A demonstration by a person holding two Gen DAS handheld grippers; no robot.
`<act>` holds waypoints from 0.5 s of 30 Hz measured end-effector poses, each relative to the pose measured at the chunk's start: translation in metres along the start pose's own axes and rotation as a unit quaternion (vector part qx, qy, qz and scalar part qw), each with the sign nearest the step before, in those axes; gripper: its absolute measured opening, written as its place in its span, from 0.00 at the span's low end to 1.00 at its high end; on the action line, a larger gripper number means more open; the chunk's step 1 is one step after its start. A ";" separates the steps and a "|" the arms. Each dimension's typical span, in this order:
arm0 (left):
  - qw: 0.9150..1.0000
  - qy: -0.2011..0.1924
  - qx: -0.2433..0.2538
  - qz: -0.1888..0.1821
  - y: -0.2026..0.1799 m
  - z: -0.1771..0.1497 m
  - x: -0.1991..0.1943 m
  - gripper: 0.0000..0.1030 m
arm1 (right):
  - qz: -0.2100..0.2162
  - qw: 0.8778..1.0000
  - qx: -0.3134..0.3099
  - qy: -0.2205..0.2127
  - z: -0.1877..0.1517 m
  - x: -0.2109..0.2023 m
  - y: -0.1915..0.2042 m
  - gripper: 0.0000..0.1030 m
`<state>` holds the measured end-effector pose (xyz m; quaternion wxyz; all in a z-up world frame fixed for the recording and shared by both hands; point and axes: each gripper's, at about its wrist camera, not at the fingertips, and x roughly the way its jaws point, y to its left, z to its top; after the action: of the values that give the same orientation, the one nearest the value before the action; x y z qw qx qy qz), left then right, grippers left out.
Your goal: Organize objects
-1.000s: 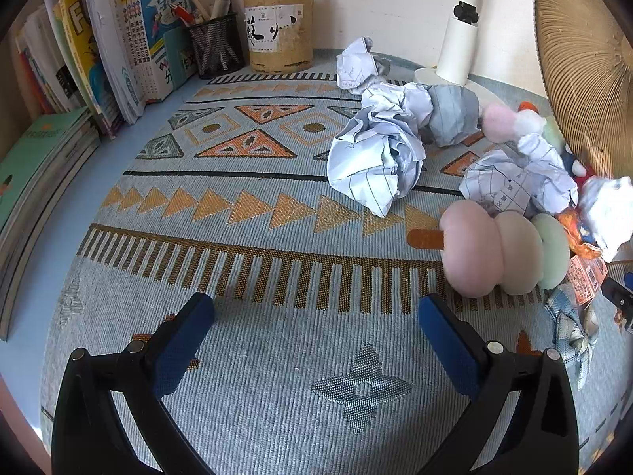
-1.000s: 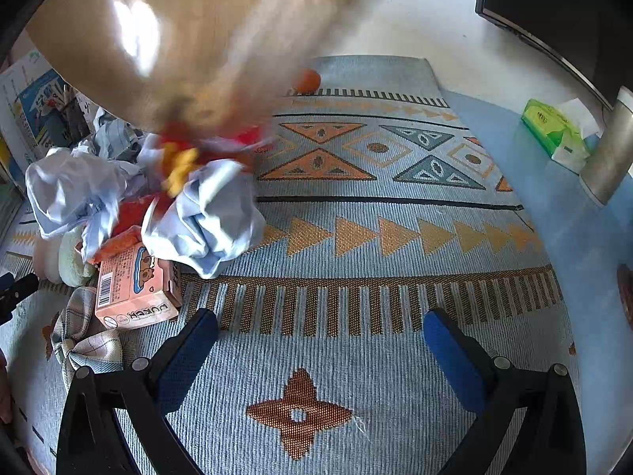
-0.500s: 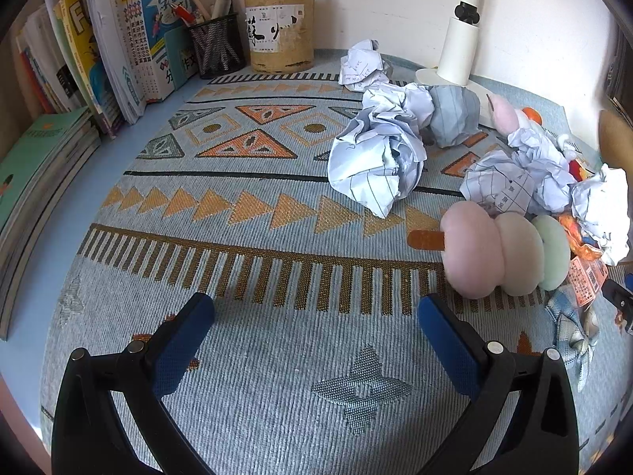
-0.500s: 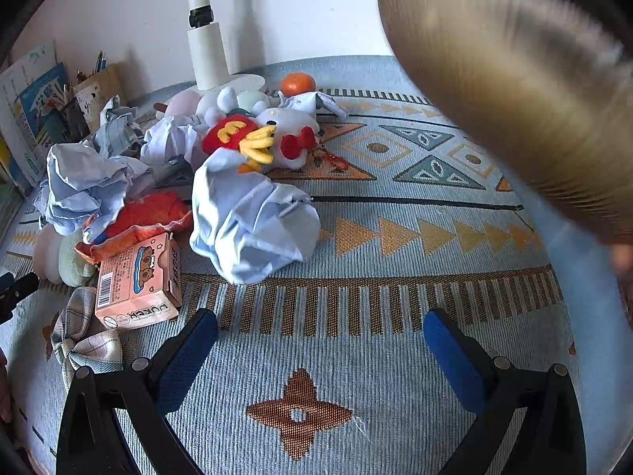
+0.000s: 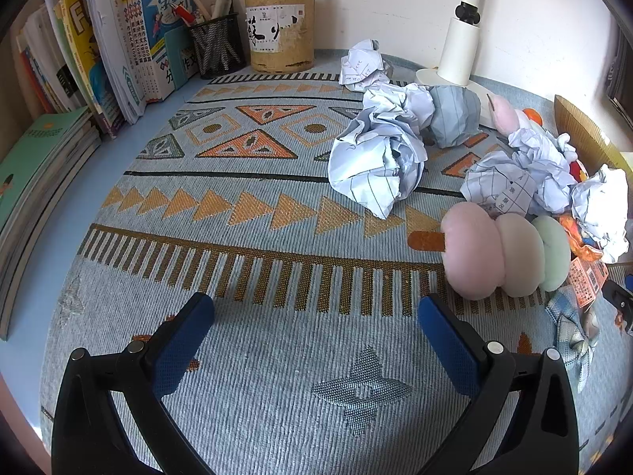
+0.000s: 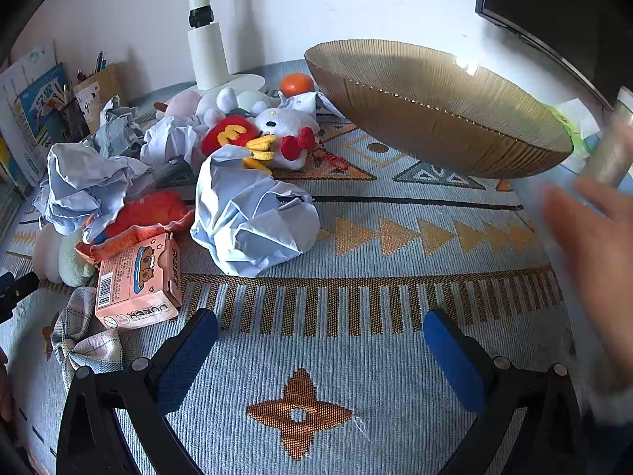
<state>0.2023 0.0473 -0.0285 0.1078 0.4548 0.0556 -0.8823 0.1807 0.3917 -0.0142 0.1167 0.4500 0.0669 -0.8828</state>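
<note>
Now the ribbed bowl (image 6: 443,118) sits by the surface's far right edge; both tools (image 5: 316,328) (image 6: 320,336) gape empty, sorting unstarted.

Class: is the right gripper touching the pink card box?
Apart. The right wrist view shows bare mat between the right gripper, jaws wide open, and the pink card box lying to its left.

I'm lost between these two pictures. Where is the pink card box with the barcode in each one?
Left wrist view: the pink box is half hidden at the far right edge, behind the pastel plush skewer.
Right wrist view: the same box lies in full view at lower left, beside the plaid bow.
Shared landmark: the white lamp post at the back wall.
</note>
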 end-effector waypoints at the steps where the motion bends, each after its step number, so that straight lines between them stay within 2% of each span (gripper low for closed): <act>1: 1.000 0.000 0.000 0.000 0.000 0.000 0.000 1.00 | 0.000 1.000 0.000 0.000 0.000 0.000 0.001 1.00; 12: 1.000 0.000 0.006 -0.007 0.002 0.001 0.002 1.00 | 0.000 1.000 0.000 0.000 0.000 -0.001 0.001 1.00; 15: 1.000 -0.002 -0.004 0.000 0.001 0.002 0.002 1.00 | 0.000 1.000 0.000 0.000 0.000 -0.001 0.001 1.00</act>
<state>0.2000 0.0454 -0.0295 0.1097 0.4526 0.0586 -0.8830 0.1815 0.3910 -0.0139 0.1166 0.4501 0.0668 -0.8828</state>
